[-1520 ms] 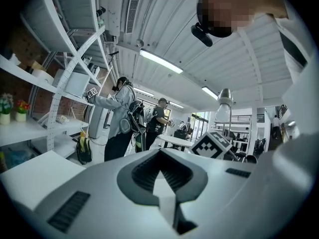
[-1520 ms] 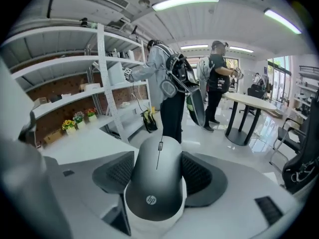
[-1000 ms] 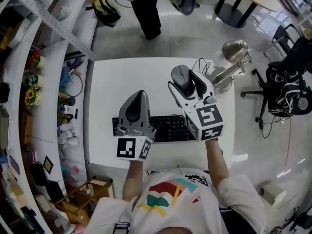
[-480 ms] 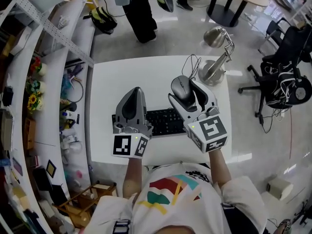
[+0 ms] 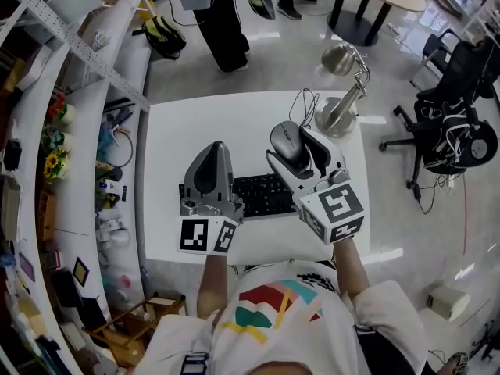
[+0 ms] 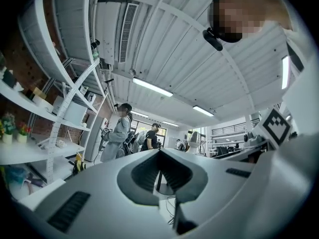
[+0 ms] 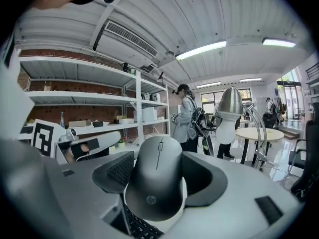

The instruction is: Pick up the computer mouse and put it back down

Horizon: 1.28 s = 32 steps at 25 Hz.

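Right gripper view: mouse [image 7: 155, 183] is clamped by its sides between the 2 jaws of the right gripper [image 5: 301, 151]. It is held clear of the table [image 5: 195, 123], above the right end of the keyboard [image 5: 262, 194], toward the table's right edge. Pick-up is judged done, put-down pending. Meanwhile the left gripper [image 5: 211, 166] is kept clenched and empty over the keyboard's left end, presumably out of the way. Versus 0.5 s earlier, grip is unchanged; only slight leftward drift is seen.
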### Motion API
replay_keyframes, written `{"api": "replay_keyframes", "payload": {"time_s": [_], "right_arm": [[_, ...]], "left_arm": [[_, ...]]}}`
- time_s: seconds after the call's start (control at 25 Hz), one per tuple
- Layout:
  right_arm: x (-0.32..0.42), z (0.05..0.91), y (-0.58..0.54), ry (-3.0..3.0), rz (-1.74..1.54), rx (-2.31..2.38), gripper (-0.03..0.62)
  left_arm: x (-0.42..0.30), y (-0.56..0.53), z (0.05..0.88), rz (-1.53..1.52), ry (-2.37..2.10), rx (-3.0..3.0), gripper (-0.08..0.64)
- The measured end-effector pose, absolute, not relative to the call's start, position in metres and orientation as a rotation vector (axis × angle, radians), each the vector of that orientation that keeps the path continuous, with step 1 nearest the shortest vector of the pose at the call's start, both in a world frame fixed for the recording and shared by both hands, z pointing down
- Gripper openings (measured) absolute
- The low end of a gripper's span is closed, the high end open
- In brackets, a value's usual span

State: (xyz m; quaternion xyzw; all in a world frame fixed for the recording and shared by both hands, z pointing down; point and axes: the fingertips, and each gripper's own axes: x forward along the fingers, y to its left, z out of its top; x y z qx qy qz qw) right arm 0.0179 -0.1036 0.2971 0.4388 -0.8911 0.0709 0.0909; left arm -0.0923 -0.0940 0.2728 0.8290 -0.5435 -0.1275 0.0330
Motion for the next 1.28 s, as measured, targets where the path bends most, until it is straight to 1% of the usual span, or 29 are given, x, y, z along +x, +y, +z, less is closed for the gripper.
{"api": "replay_keyframes", "payload": {"time_s": [0.24, 0.56, 1.0, 1.28], "right_arm": [[0.003, 0.300, -0.106, -2.658, 0.213, 1.236, 0.311], [-0.045, 0.314, -0.120, -2.688, 0.214, 1.077, 0.311], [-0.216, 0.392, -0.165, -2.706, 0.305, 0.690, 0.311], [-0.314, 0.479, -0.192, -2.591, 0.289, 0.503, 0.311]], "left_arm": [[-0.102, -0.098, 0.283, -0.367, -1.701, 2.499, 0.046], [-0.147, -0.100, 0.312, -0.374, -1.807, 2.363, 0.046], [-0.271, -0.093, 0.384, -0.310, -1.972, 2.093, 0.046], [-0.330, -0.093, 0.444, -0.327, -2.014, 1.910, 0.046]]}}
